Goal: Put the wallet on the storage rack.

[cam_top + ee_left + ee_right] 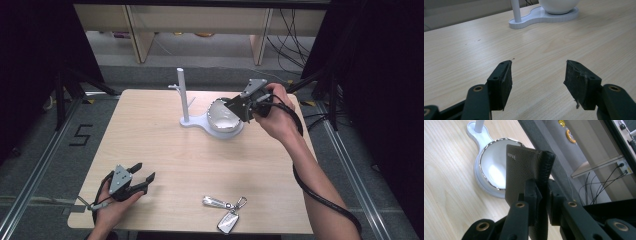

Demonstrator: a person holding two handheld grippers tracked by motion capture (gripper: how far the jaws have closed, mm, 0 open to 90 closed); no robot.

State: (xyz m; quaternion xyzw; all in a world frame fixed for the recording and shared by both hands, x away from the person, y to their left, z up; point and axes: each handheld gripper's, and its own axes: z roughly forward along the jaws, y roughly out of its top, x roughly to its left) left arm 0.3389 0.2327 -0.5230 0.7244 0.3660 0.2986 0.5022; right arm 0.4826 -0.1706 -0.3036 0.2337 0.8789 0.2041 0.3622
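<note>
A dark leather wallet [524, 170] is clamped between the jaws of my right gripper [543, 202], which is shut on it. The wallet [236, 107] hangs just above the white bowl [220, 117], which sits on a white stand with an upright post [183, 95] at the table's far middle. In the right gripper view the bowl [491, 168] lies right behind the wallet. My left gripper [141, 180] rests near the table's front left corner, open and empty. Its black pads [505, 82] stand wide apart over bare wood. A set of keys with a fob [226, 212] lies by the front edge.
The wooden table [165, 150] stands on a grey floor, with dark curtains on both sides. Shelving and loose cables run along the back wall. The stand's base [541, 16] sits well ahead of my left gripper.
</note>
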